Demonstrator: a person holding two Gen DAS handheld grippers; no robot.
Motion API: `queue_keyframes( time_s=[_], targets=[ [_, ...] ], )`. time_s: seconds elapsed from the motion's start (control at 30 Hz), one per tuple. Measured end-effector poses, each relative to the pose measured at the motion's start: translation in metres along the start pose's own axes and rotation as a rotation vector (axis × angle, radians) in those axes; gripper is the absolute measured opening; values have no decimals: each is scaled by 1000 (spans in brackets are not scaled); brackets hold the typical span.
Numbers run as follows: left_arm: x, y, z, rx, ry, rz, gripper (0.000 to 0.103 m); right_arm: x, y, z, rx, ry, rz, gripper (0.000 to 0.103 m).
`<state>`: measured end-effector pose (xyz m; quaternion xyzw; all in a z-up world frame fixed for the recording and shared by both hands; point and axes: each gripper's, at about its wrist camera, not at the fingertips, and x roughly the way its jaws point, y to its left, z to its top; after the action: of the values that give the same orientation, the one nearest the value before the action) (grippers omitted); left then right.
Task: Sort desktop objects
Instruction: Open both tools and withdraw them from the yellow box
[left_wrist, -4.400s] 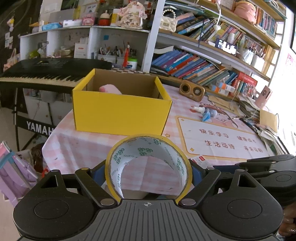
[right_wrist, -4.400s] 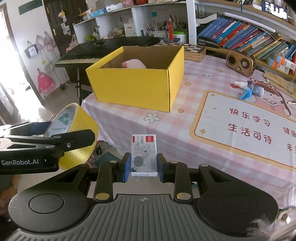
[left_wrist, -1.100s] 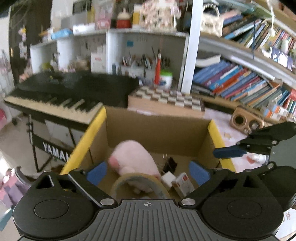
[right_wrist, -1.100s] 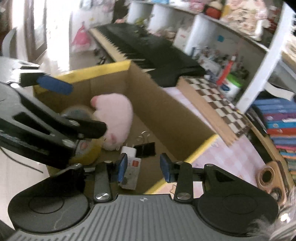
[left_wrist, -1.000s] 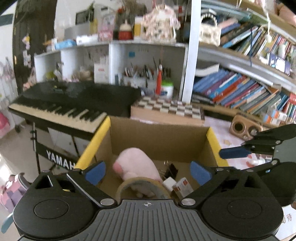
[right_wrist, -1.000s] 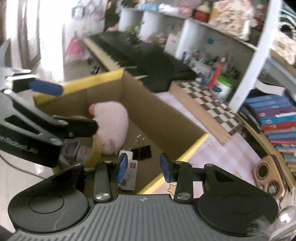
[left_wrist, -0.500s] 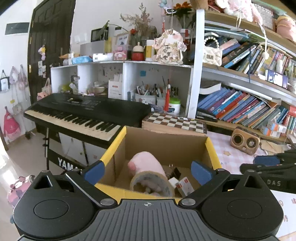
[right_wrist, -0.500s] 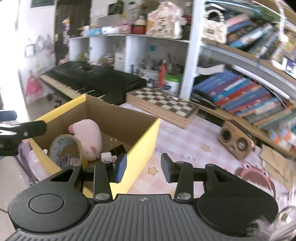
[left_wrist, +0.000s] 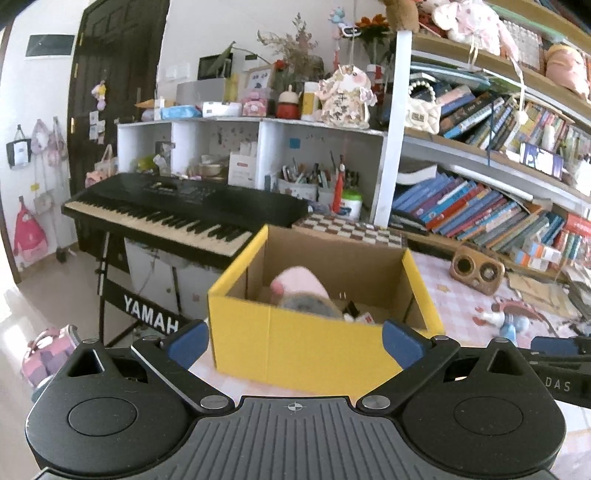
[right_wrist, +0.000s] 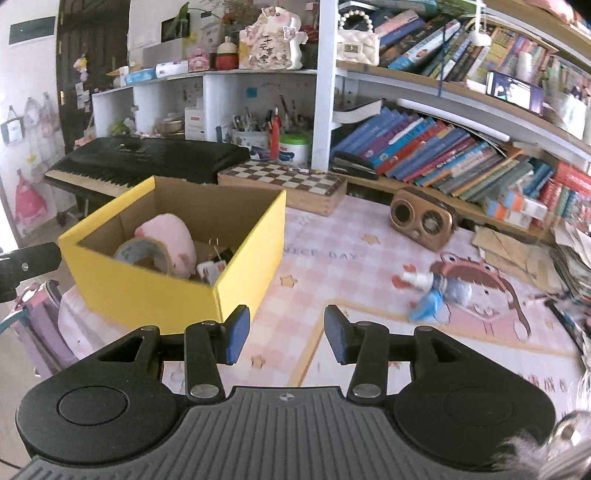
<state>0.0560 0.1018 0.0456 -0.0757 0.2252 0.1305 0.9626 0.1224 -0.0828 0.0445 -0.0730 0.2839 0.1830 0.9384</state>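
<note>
Glue bottles (right_wrist: 436, 291) at two o'clock come next: right gripper (right_wrist: 286, 334), jaws opening and empty, should straddle one; left gripper (left_wrist: 295, 338) spread empty.

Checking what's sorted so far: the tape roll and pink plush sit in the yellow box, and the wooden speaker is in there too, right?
Not quite. The tape roll and pink plush are in the yellow box, but the wooden speaker stands outside on the table, as the right wrist view shows.

A black keyboard (left_wrist: 177, 210) stands at ten o'clock, a checkered chessboard (right_wrist: 284, 181) at twelve, a wooden speaker (right_wrist: 421, 218) at two, slanting books (right_wrist: 436, 147) fill the shelf behind, and a pen pot (right_wrist: 251, 138) sits nearby.
</note>
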Motion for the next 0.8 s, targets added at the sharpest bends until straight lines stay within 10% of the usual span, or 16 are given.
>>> queue_keyframes(
  time_s=[0.8],
  targets=[
    [-50,12,-41,68,41,-29,102,-59,35,-61,22,10,-41,47]
  ],
)
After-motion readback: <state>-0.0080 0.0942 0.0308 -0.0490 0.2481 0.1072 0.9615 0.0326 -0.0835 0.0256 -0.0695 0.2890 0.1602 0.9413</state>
